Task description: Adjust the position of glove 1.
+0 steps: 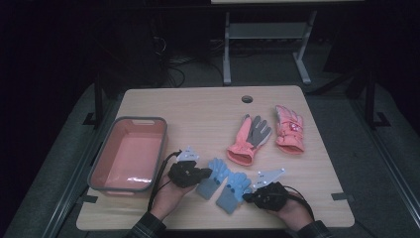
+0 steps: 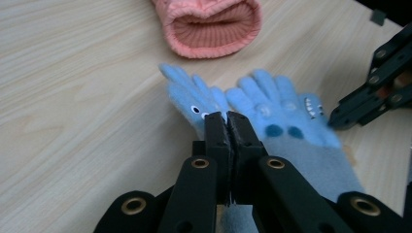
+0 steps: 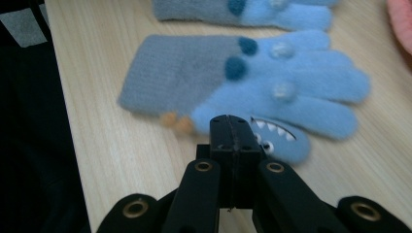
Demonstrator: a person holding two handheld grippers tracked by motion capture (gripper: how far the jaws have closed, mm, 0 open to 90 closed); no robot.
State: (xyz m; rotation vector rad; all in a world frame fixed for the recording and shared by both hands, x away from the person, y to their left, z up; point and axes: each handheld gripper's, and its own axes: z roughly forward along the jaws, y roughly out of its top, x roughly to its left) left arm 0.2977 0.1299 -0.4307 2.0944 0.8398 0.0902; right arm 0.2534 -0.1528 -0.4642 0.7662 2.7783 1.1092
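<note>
Two light blue knit gloves with grey cuffs lie side by side near the table's front edge: the left glove and the right glove. My left gripper is shut, its tips over the left glove's hand part with nothing visibly between the jaws. My right gripper is shut too, its tips just above the thumb of the right glove, which bears a toothy face. It also appears at the right of the left gripper view as the right gripper.
A pink bin with a grey rim stands at the table's left. Farther back lie a pink glove with a grey palm and a second pink glove. A cable hole sits near the far edge.
</note>
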